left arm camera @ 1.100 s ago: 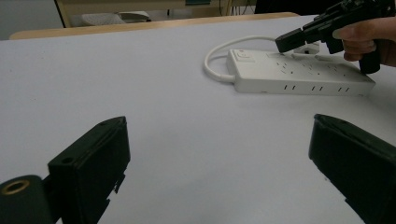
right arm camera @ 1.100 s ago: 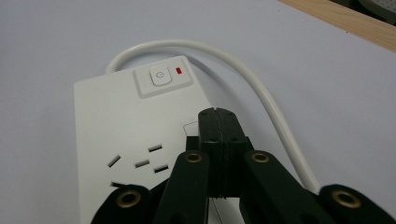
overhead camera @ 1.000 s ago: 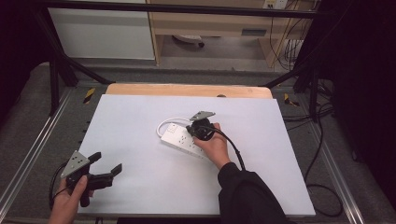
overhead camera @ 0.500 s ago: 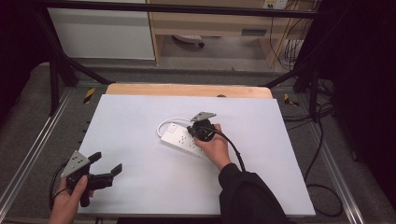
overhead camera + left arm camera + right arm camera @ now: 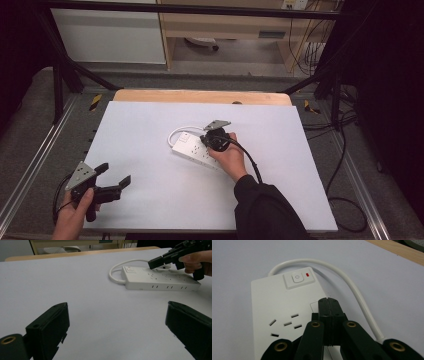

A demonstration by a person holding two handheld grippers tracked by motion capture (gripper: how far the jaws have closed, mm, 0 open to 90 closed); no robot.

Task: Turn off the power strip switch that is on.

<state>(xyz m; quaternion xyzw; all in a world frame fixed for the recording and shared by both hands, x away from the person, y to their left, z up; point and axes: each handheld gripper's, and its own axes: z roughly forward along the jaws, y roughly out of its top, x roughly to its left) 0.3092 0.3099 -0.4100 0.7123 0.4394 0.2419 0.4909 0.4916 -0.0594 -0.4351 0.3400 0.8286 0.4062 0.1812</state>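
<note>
A white power strip [image 5: 199,149] lies flat near the middle of the white table [image 5: 150,120], its cord [image 5: 352,282] looped behind the switch [image 5: 297,278] end. The right gripper [image 5: 328,301] hovers over the strip, jaws pressed together on nothing. The left gripper [image 5: 113,174] rests well apart at the near left corner, jaws spread wide

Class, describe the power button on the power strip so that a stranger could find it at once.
Start at the white table, then the white power strip near its middle. At the end where its cord loops out sits a square power button, beside a small red light.
</note>
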